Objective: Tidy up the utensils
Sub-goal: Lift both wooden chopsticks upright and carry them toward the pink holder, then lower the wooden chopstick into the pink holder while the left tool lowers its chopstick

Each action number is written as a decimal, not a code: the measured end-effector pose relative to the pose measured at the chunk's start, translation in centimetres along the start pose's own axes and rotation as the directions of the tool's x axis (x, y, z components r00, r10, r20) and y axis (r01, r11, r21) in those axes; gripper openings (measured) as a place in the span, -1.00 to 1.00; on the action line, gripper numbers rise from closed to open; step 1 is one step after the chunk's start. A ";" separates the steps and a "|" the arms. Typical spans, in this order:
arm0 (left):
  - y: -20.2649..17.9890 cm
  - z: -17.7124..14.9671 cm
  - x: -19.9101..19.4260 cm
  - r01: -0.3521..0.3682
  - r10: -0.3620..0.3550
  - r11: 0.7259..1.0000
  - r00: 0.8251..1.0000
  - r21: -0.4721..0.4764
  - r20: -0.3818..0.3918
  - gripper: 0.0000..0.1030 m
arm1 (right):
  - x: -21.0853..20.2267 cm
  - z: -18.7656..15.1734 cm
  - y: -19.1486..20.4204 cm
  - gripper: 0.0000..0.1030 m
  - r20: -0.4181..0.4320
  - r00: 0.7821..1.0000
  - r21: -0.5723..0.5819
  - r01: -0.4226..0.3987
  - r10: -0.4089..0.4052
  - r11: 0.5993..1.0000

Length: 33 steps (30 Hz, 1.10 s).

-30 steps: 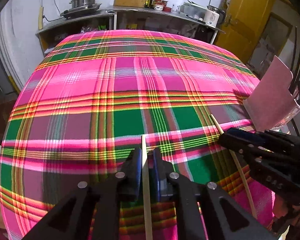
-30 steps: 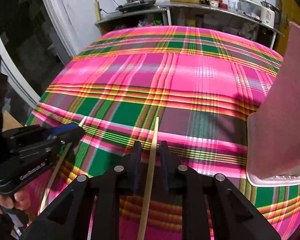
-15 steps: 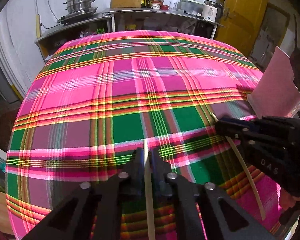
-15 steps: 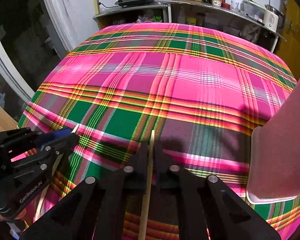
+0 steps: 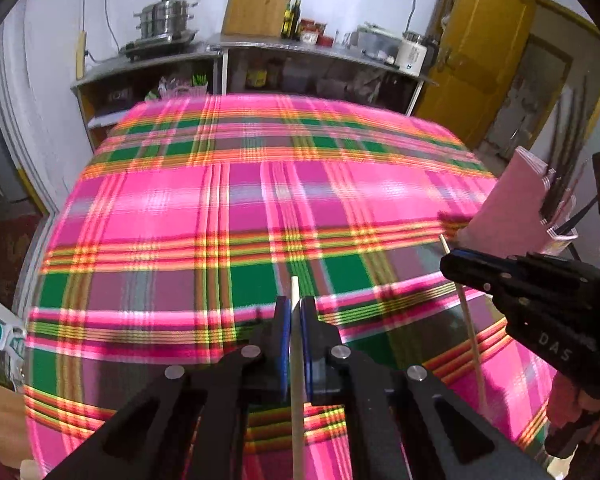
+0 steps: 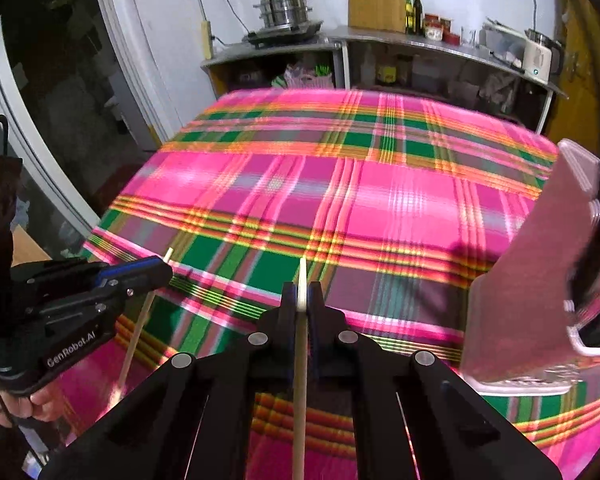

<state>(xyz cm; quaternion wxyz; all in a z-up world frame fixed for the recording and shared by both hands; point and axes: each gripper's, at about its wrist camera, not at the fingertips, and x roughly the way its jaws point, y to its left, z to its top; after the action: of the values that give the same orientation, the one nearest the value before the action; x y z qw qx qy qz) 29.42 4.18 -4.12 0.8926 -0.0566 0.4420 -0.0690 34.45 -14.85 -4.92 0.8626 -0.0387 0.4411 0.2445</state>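
Observation:
My left gripper [image 5: 295, 306] is shut on a pale wooden chopstick [image 5: 296, 380] that runs back along its fingers. My right gripper [image 6: 301, 294] is shut on a second chopstick [image 6: 300, 360] the same way. Both are held above the pink and green plaid tablecloth [image 5: 228, 208]. The right gripper also shows in the left wrist view [image 5: 456, 258], with its chopstick [image 5: 470, 328] hanging below. The left gripper shows in the right wrist view [image 6: 156, 270]. A pink utensil holder [image 6: 532, 292] stands at the table's right edge, close to the right gripper; it also shows in the left wrist view [image 5: 512, 216].
Behind the table a steel counter [image 5: 260, 46] carries a steamer pot [image 5: 164, 18], a wooden board [image 5: 258, 2], bottles and a white kettle [image 5: 412, 54]. A yellow door [image 5: 484, 52] is at the back right. The table's left edge drops beside a white door frame [image 6: 132, 64].
Both grippers have risen and tilted up with their chopsticks still held, so more of the room behind the table shows. The chopstick tips stick out less beyond the fingers.

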 end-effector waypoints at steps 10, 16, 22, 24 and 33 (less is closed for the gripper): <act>-1.5 1.6 -6.4 0.052 -0.053 0.999 0.992 0.011 0.115 -0.90 | -6.4 0.5 0.1 -0.89 0.120 0.993 0.013 -0.004 0.003 1.000; -3.5 2.0 -9.2 0.080 -0.086 0.996 0.983 0.045 0.159 -0.90 | -9.9 0.1 0.0 -0.89 0.176 0.984 0.022 0.001 -0.005 1.000; -5.1 2.1 -11.0 0.107 -0.118 0.992 0.976 0.070 0.182 -0.90 | -12.3 -0.5 -0.1 -0.89 0.211 0.977 0.028 0.008 -0.014 1.000; -5.6 2.1 -11.3 0.112 -0.125 0.991 0.975 0.078 0.185 -0.90 | -13.0 -0.8 -0.2 -0.89 0.218 0.976 0.033 0.012 -0.019 0.999; -7.9 2.0 -11.8 0.154 -0.170 0.983 0.970 0.101 0.173 -0.90 | -15.4 -1.8 -1.5 -0.90 0.247 0.968 0.064 0.026 -0.041 0.998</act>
<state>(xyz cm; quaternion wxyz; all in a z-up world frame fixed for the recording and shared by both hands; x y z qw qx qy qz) 23.39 -1.43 7.58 0.9220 -0.0599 0.3494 -0.1555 26.20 -22.64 5.73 0.9158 0.0106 0.3364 0.2193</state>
